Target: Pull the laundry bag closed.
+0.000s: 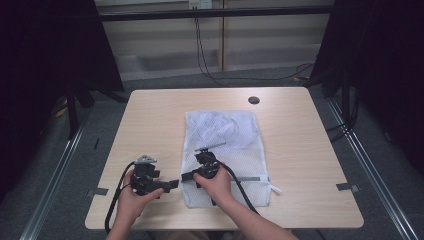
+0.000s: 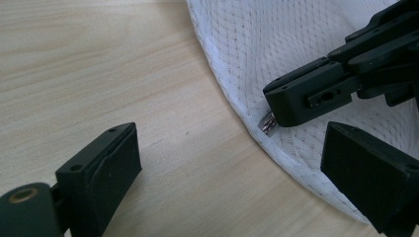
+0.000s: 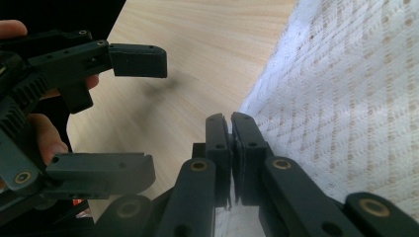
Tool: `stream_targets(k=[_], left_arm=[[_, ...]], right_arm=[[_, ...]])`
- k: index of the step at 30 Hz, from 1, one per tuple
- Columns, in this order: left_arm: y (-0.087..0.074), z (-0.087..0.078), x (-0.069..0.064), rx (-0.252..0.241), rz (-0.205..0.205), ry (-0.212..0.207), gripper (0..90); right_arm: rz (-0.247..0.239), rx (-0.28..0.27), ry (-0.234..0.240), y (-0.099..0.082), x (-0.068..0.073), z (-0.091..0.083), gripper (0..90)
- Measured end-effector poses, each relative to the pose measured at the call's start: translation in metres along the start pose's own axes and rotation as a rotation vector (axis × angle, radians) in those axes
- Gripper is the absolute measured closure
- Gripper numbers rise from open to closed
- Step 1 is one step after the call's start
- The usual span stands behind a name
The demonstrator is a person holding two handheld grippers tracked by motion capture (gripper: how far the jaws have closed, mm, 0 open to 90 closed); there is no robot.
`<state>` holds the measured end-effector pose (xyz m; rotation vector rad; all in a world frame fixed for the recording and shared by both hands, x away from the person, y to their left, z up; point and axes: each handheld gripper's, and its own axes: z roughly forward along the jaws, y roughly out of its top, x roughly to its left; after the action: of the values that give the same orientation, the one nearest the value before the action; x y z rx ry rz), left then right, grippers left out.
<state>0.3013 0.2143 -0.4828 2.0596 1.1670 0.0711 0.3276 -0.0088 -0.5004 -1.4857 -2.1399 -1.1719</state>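
Down on the pale wooden counter (image 1: 150,115) lies a white mesh bag (image 1: 227,150), flat and lengthwise, its far half crumpled and its near end close to the person's edge. The right tool (image 1: 186,176) rests on the bag's near left part, pointing left, held from above by the right hand (image 1: 214,183); its jaws are pressed together at the bag's left edge, where a small metal zipper pull (image 2: 267,123) shows right at their tips, apparently pinched between them. In the right gripper view the closed jaws meet at the border between mesh and bare wood. The left tool (image 1: 172,184), held by the left hand (image 1: 134,192) on bare counter just left of the bag, points right toward the other tool with its jaws spread wide and nothing between them, their tips near the right tool's tips.
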Motion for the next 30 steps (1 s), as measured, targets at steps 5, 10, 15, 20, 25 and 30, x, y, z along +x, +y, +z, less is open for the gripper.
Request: stream_targets(k=[5, 10, 15, 20, 25, 30], left_arm=[[0.000, 0.003, -0.002, 0.007, -0.003, -0.032, 8.0], [0.000, 0.008, -0.005, 0.027, -0.021, -0.075, 8.4], [0.001, 0.011, -0.005, 0.013, -0.017, -0.098, 12.1], [0.001, 0.015, -0.008, 0.039, -0.029, -0.115, 16.1], [0.001, 0.019, -0.009, 0.015, -0.046, -0.162, 20.4], [0.001, 0.022, -0.009, 0.021, -0.071, -0.198, 27.1]], right_arm=[[0.009, -0.017, 0.014, 0.001, 0.001, -0.005, 87.4], [0.008, -0.032, 0.027, 0.002, 0.002, -0.009, 87.4], [0.018, -0.041, 0.043, 0.003, 0.002, -0.012, 87.4], [0.017, -0.058, 0.058, 0.003, 0.002, -0.015, 87.4], [0.008, -0.062, 0.062, 0.004, 0.003, -0.018, 87.4], [0.013, -0.076, 0.068, 0.005, 0.003, -0.021, 87.4]])
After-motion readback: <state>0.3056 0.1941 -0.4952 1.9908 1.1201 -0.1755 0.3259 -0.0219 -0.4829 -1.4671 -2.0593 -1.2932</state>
